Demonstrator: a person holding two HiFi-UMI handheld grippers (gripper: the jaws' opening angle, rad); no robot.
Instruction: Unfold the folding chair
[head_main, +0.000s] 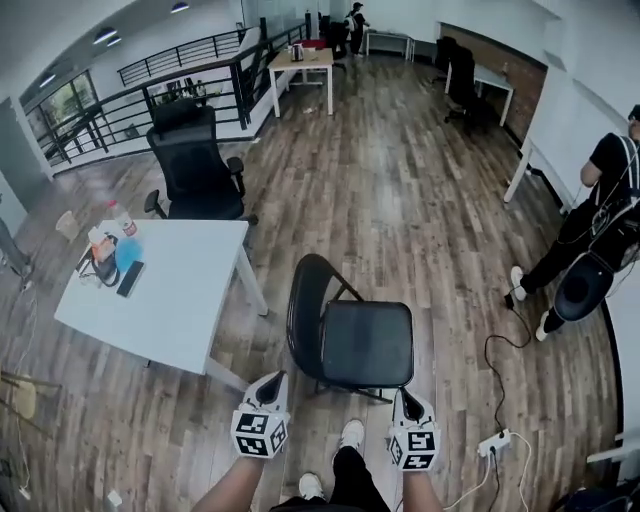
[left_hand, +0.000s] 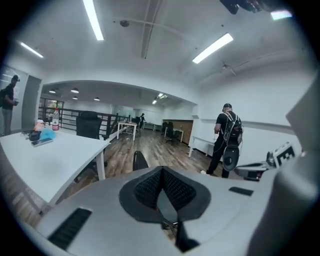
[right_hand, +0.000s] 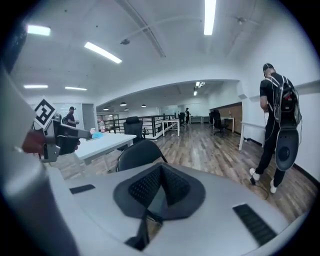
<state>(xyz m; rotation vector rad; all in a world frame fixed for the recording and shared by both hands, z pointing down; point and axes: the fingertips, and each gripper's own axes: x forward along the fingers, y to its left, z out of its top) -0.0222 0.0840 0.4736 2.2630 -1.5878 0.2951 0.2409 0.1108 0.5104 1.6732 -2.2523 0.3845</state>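
We stand on a wide plank floor (head_main: 400, 200) in an open office, with a black railing (head_main: 150, 95) along its far left edge. A white bench (head_main: 190, 300) fills the left of the head view, and a black office chair (head_main: 195, 175) sits just behind its far side. At the right wall a person (head_main: 600, 220) in dark clothes stands with a rounded black pack hanging at the back. The folding chair (head_main: 365, 345) stands opened out on the floor right in front of us, upright on its legs, seat flat and the curved backrest on its left side, near the bench's near corner but not touching it. Both our tongs are held up just short of the chair and touch nothing. The left tongs (head_main: 275, 378) are clenched, their ribbed pads (left_hand: 147, 187) meeting at the tips with nothing between them. The right tongs (head_main: 408, 395) are likewise clenched and empty, pads (right_hand: 145, 187) together, and the chair's backrest shows beyond them. On the bench's far left end lie a blue item (head_main: 128, 252), a dark phone (head_main: 131, 278) and a small bottle (head_main: 122, 218). A white power strip (head_main: 493, 441) lies on the floor at our right, with a black cable running off it.
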